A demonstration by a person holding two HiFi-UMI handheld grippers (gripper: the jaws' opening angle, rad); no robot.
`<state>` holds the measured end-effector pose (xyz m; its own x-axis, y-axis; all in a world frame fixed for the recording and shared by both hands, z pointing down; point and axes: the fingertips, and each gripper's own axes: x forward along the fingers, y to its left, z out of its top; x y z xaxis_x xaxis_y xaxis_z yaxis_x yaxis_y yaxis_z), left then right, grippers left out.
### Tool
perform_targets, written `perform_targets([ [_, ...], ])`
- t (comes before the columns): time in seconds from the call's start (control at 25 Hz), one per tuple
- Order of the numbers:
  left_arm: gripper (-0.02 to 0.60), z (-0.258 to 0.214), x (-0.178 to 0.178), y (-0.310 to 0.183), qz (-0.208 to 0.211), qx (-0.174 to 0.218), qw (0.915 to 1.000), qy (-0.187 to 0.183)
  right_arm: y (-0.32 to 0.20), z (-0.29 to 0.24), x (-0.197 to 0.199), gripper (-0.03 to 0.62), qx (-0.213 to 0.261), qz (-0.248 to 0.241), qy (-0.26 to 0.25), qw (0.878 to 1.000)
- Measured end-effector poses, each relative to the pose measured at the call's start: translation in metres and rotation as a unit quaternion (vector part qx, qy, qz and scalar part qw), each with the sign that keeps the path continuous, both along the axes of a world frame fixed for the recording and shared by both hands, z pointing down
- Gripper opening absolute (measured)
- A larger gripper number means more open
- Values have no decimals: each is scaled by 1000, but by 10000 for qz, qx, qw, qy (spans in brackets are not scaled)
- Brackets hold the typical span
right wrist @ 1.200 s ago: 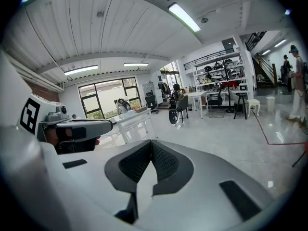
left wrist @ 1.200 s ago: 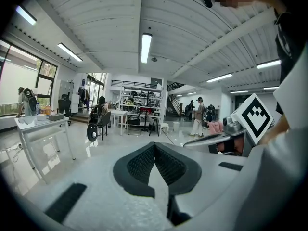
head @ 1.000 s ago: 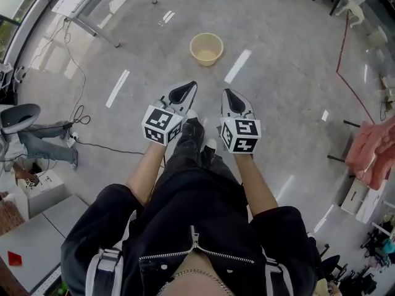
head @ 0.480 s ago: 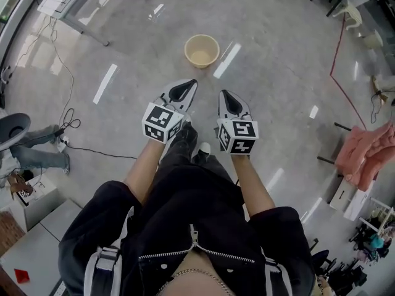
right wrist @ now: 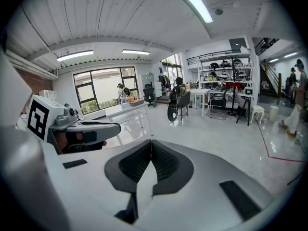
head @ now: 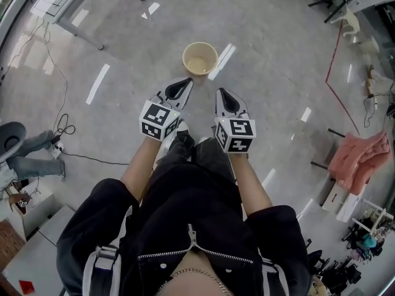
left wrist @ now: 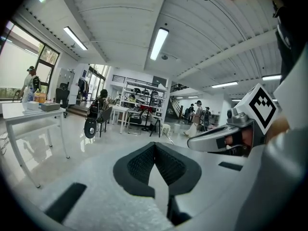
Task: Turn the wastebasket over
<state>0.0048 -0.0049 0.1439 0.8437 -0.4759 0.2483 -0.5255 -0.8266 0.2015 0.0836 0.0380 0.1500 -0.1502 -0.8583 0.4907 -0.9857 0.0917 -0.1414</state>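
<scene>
Glossy grey floor (head: 278, 73) is lying open around the upright wastebasket (head: 200, 58); table (head: 58, 8) is sitting upper-left. Left gripper (head: 184, 85) and right gripper (head: 223, 96) are hovering fully closed, empty.

Workshop-lab — equipment shelves (right wrist: 225, 73), worktables (left wrist: 29, 110).

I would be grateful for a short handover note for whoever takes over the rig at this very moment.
Left tongs: shut, empty.
Right tongs: shut, empty, side by side with the left.
Wastebasket: upright on the floor, mouth up, just ahead of both tongs and apart from them.
Done: nothing yet; the wastebasket is untouched.
Left: reach it, open the tongs, probably grip the rim, and turn it over.
</scene>
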Motion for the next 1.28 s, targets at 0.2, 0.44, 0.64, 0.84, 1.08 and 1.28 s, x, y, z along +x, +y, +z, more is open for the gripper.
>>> perform_targets([
  [0.2, 5, 4, 17, -22, 132, -8, 9999, -51, -23, 1, 15, 11, 4, 85, -17, 10000],
  [0.44, 5, 9, 49, -56, 147, 17, 9998, -137, -54, 7, 48, 11, -19, 105, -101, 9999],
  [0.64, 5, 13, 71, -97, 55, -29, 9998, -168, -91, 14, 68, 11, -78, 72, -187, 9998],
  [0.84, 5, 21, 97, -127, -98, -224, 9995, -218, -126, 17, 96, 11, -178, -3, -329, 9993],
  [1.08, 5, 23, 122, -168, -429, -275, 9979, -393, -174, 23, 122, 11, -230, -331, -547, 9977],
  [1.28, 5, 13, 132, -180, -686, -167, 9963, -483, -197, 34, 122, 11, -378, -774, -668, 9940],
])
